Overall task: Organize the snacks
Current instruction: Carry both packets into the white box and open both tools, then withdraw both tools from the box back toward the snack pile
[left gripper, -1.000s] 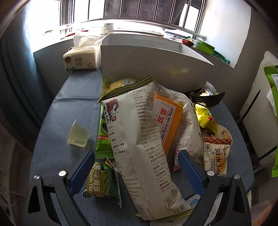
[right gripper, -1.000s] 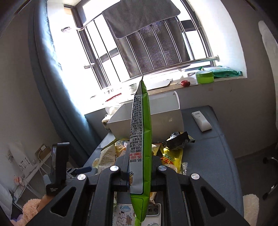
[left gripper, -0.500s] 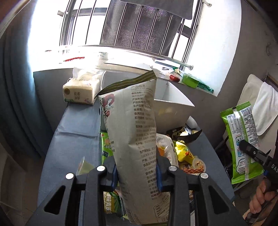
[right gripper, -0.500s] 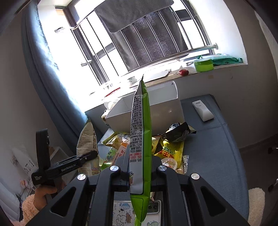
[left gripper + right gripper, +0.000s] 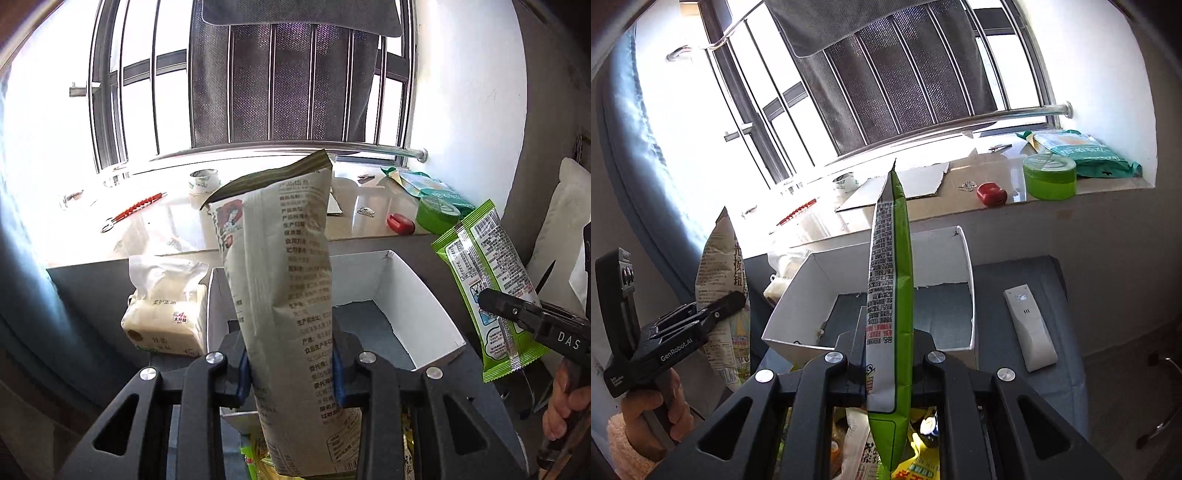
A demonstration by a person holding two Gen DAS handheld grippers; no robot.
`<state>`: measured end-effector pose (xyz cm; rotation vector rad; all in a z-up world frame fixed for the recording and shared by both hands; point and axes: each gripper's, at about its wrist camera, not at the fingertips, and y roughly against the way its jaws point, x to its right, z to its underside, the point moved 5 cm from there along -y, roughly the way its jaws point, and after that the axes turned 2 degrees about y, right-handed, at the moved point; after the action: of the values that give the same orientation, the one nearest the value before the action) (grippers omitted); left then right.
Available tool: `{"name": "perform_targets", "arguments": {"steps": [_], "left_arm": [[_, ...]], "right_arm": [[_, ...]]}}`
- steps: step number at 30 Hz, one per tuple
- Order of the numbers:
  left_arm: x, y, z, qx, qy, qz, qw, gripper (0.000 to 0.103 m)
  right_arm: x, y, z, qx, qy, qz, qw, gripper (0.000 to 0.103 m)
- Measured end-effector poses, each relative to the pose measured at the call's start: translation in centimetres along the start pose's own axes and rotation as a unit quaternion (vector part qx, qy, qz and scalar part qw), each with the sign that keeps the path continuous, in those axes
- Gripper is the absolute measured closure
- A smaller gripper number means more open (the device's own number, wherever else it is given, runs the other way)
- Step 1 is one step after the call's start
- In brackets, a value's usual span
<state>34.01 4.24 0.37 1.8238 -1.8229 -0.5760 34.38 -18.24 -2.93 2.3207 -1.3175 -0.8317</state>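
Note:
My left gripper [image 5: 290, 363] is shut on a tall beige snack bag [image 5: 284, 280] and holds it upright in the air, in front of the open white cardboard box [image 5: 417, 295]. My right gripper [image 5: 888, 360] is shut on a green snack packet [image 5: 890, 295], held upright on edge before the same box [image 5: 798, 291]. The box's inside looks empty. The green packet [image 5: 487, 280] and right gripper show at the right of the left wrist view. The beige bag [image 5: 726, 295] and left gripper show at the left of the right wrist view. More snack packets [image 5: 916, 454] lie below both grippers.
A tissue pack [image 5: 166, 314] stands left of the box. A white remote [image 5: 1028, 328] lies right of the box on the blue table [image 5: 1052, 280]. The windowsill behind holds a green tub [image 5: 1049, 175], a red object [image 5: 991, 194] and a tape roll [image 5: 203, 181].
My left gripper closed on the beige bag and lifted it off the pile up toward the box. My right gripper moved closer to the box with the green packet.

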Motion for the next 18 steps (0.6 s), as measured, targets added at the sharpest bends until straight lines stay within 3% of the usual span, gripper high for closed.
{"name": "perform_targets", "arguments": {"steps": [4,11,13,14,15,16,17,18], "left_arm": [[-0.2,-4.1,-2.2,-0.016,-0.001,-0.022,0.9996,0.067],[-0.4,-8.3,-2.2,-0.029,-0.005,-0.036,0.9989,0.064],[-0.6,-9.3,-2.1,-0.046,0.001,-0.031,0.9984,0.048],[-0.8,-9.6,-1.8,-0.054,0.002,-0.038,0.9978,0.022],[-0.9,-9.6,-1.7,-0.053,-0.001,-0.043,0.9976,0.004],[-1.0,-9.2,-1.6,-0.041,-0.008,-0.046,0.9981,0.001],[-1.1,-8.6,-1.6,-0.028,-0.012,-0.05,0.9983,0.0],[-1.1,-8.1,-1.5,-0.024,-0.014,-0.05,0.9984,0.0]], "right_arm": [[0.4,-3.8,-2.5,-0.011,-0.001,0.026,1.0,0.089],[0.5,-8.1,-3.8,-0.017,-0.01,0.036,0.999,0.089],[0.4,-8.9,-3.8,-0.017,-0.008,0.044,0.999,0.088],[0.5,-9.4,-3.9,-0.018,-0.011,0.052,0.998,0.084],[0.5,-9.9,-3.9,-0.022,-0.012,0.054,0.998,0.061],[0.6,-10.2,-3.8,-0.027,-0.014,0.059,0.998,0.039],[0.8,-10.4,-3.7,-0.026,-0.018,0.071,0.997,0.001],[1.0,-10.1,-3.6,-0.015,-0.018,0.081,0.996,0.0]]}}
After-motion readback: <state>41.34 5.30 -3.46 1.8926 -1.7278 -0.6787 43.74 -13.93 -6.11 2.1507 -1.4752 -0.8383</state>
